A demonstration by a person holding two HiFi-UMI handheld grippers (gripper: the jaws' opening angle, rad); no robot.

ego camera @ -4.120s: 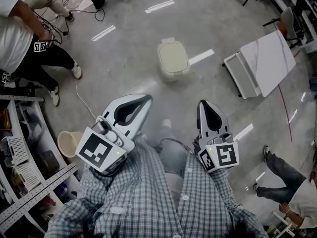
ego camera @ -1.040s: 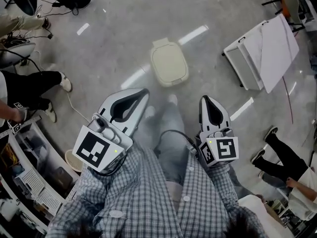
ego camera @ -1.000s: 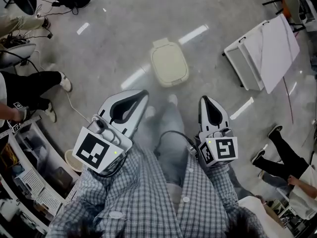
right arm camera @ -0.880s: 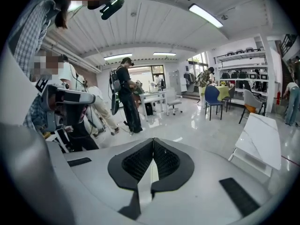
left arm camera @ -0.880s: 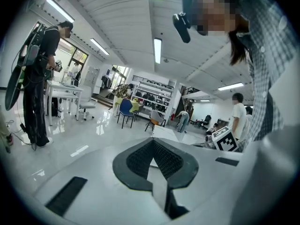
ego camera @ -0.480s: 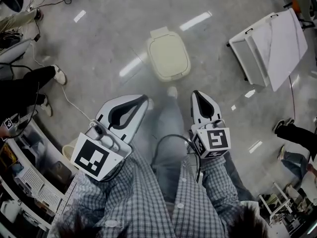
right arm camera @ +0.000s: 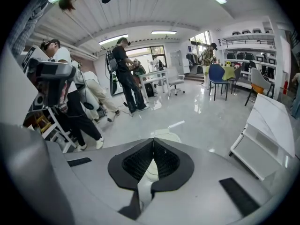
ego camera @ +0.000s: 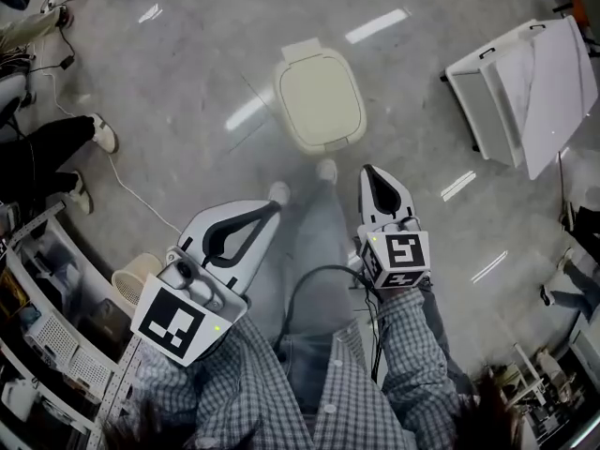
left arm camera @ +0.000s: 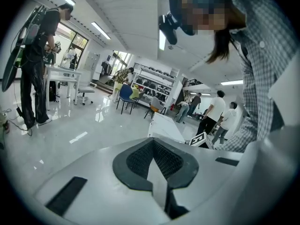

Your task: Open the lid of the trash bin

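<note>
**Trash bin shut, both tongs closed and short of it**

The cream trash bin (ego camera: 323,142) stands on the grey polished floor (ego camera: 187,64), and its lid (ego camera: 319,92) lies flat and closed on top. The hinge tab is on the bin's far side, away from the person.

Both tongs are on the near side of the bin, apart from it and touching neither the bin nor the lid. The right tongs (ego camera: 368,172) are the nearer to the bin, just below its near right corner in the head view. The left tongs (ego camera: 271,206) are farther from the bin, below its near left corner.

In the left gripper view, the left tongs (left arm camera: 153,140) have their tips pressed together, with only the ribbed hollow behind them open and nothing between the pads. The right tongs (right arm camera: 153,139) are closed in the same way and hold nothing. The pale bin (right arm camera: 166,136) shows just beyond their tips and through the hollow.

The person's two shoes, one at (ego camera: 326,170) and the other at (ego camera: 278,193), are on the floor between the bin and the tongs.

To the right of the bin, well apart from it, a white folded board (ego camera: 525,92) rests on the floor. To the left of the bin a thin cable (ego camera: 141,195) trails across the floor. A bystander's legs (ego camera: 52,148) stand farther left of the bin.
</note>
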